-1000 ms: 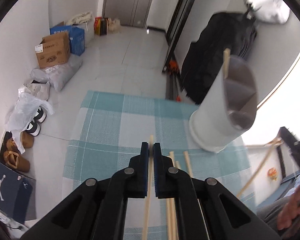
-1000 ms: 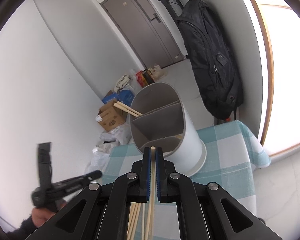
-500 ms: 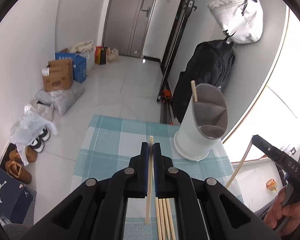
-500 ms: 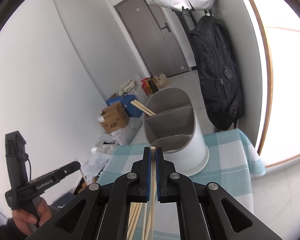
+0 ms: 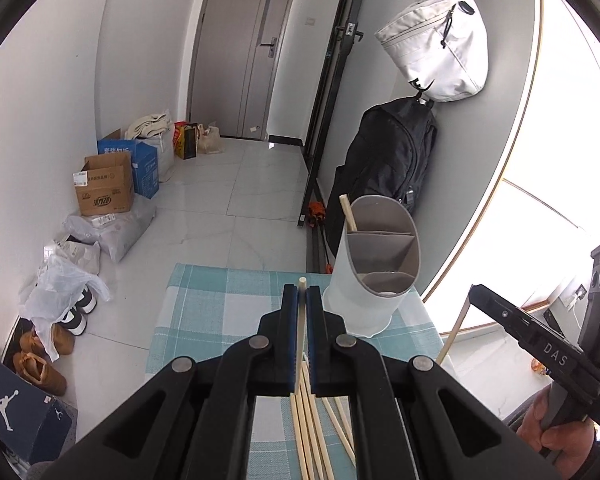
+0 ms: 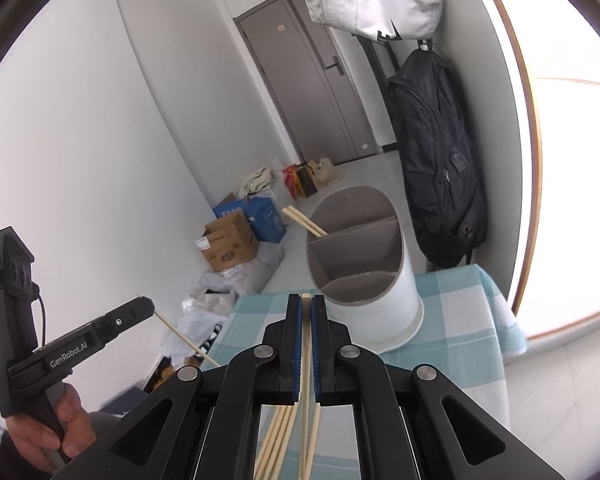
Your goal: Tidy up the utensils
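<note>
While each tool point(image 5: 302, 298) point(image 6: 306, 306) pinches one chopstick point(image 5: 299, 328) point(image 6: 305, 344), checked teal tablecloth point(image 5: 204, 312), pale tiled floor point(image 5: 228, 208).

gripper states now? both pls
Left gripper: closed on a chopstick, above the table.
Right gripper: closed on another chopstick, facing the utensil holder.
</note>
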`<state>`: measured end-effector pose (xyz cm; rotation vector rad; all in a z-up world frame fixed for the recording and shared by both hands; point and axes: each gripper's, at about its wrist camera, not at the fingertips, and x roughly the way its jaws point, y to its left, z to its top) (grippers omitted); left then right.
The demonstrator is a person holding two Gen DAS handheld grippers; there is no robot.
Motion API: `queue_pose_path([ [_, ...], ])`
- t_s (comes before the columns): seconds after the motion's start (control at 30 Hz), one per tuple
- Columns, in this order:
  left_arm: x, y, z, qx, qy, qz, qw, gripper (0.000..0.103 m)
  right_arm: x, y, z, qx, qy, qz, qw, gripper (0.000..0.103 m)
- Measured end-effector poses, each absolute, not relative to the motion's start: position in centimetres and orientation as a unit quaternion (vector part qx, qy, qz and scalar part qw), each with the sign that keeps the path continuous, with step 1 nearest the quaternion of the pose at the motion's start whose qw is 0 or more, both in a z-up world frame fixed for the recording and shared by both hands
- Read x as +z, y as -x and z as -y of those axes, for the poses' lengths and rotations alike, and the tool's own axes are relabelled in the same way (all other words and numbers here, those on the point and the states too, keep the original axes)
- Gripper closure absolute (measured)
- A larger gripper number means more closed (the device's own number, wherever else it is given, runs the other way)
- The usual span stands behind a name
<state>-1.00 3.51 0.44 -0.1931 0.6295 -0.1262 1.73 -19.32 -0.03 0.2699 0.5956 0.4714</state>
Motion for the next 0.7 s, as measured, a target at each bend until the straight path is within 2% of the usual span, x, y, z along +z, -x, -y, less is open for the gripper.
queue_pose_path([
  [0.33, 4.4, -0.2, -2.0, -0.087, 0.099, -0.311, 0.941, 0.103, 5.6, -1.8, 20.5, 0.233, -0.122, -0.236, 0.935, 0.099],
  [0.7, 9.0, -3.8, 0.1, -0.122, 0.114, -0.294, 0.941, 0.103, 10.8, -6.4, 22.4, 0.222, -0.128, -0.206, 0.944, 0.099],
])
